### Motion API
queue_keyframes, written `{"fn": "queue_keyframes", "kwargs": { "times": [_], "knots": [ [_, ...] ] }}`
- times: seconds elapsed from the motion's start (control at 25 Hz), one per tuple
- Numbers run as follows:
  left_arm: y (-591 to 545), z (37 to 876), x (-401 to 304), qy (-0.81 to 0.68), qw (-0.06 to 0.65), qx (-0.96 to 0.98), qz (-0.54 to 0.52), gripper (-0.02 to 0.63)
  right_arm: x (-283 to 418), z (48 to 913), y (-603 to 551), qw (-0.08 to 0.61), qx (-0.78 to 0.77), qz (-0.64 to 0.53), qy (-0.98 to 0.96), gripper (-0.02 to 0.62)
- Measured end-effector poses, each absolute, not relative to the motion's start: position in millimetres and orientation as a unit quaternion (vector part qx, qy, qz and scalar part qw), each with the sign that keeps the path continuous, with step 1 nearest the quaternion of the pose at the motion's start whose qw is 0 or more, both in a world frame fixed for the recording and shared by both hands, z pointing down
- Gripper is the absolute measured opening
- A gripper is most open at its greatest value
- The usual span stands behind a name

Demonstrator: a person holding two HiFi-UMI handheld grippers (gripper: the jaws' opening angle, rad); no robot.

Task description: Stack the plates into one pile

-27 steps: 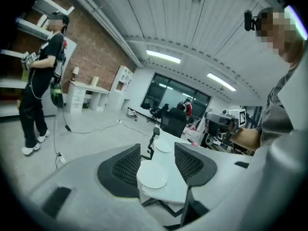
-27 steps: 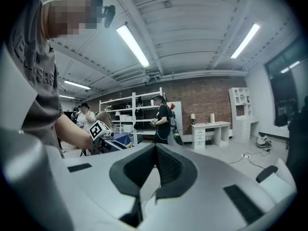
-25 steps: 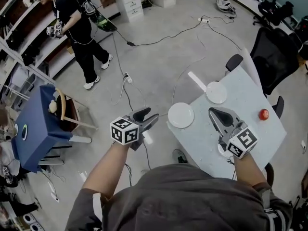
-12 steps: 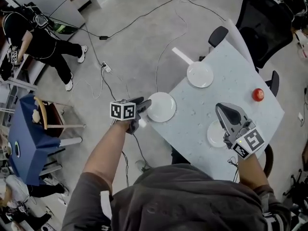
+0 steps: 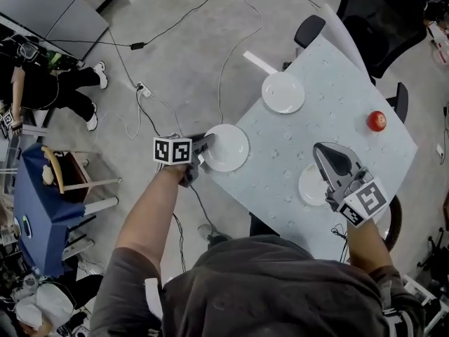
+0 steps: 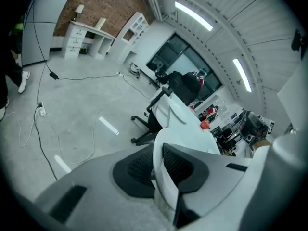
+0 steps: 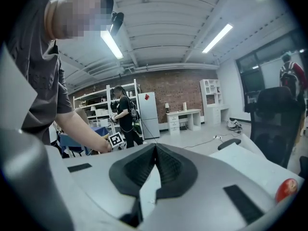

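Three white plates lie apart on the pale speckled table (image 5: 337, 111): a far plate (image 5: 283, 92), a plate at the left corner (image 5: 228, 147) and a near plate (image 5: 312, 185). My left gripper (image 5: 208, 144) is at the corner plate's left rim, and its jaws are closing. In the left gripper view that rim (image 6: 162, 179) stands between the two pads, both of which touch it, at the left gripper's tips (image 6: 161, 150). My right gripper (image 5: 330, 153) hovers beside the near plate, with its jaws shut and nothing in them (image 7: 155, 146).
A red ball (image 5: 377, 121) rests near the table's right edge. A black office chair (image 5: 393, 16) stands behind the table. Cables trail over the floor (image 5: 140, 90). A blue table and a wooden chair (image 5: 49, 188) stand at the left, near a person (image 5: 42, 83).
My left gripper came down to the corner plate and its jaws closed from wide open onto the rim. My right gripper moved over the table toward the near plate.
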State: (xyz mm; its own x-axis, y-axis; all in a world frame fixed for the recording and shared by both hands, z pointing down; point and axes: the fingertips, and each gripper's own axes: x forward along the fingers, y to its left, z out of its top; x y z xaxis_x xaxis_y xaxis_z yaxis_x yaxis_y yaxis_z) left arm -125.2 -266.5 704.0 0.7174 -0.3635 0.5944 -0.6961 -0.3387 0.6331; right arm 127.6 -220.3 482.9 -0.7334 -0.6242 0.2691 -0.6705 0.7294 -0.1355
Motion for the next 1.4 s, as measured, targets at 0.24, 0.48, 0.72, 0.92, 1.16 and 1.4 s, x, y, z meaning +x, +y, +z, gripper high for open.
{"fn": "queue_keyframes", "kwargs": {
  "times": [0.24,0.48,0.72,0.92,1.16,1.4],
  "knots": [
    [-260.0,630.1,-89.5,-0.280,0.472,0.827,0.126,0.015,161.1,479.4,-218.7,0.092,0.380,0.110,-0.914,-0.006],
    [-241.9,590.2,-2.0,-0.203,0.466,0.850,0.135,0.015,213.2,474.5,-206.5,0.080,0.432,0.106,-0.892,-0.006],
    [-204.0,595.8,106.1,-0.123,0.458,0.860,0.190,0.015,266.5,479.4,-179.3,0.073,0.479,0.110,-0.868,-0.006],
    [-174.1,616.2,178.2,-0.073,0.439,0.860,0.249,0.015,307.4,488.5,-149.5,0.067,0.521,0.123,-0.842,-0.006],
    [-153.0,654.8,228.2,-0.052,0.416,0.854,0.309,0.015,344.7,508.0,-124.2,0.065,0.552,0.140,-0.819,-0.006],
    [-155.4,674.4,246.0,-0.063,0.336,0.872,0.349,0.036,361.6,522.3,-107.3,0.065,0.572,0.154,-0.803,-0.006]
  ]
}}
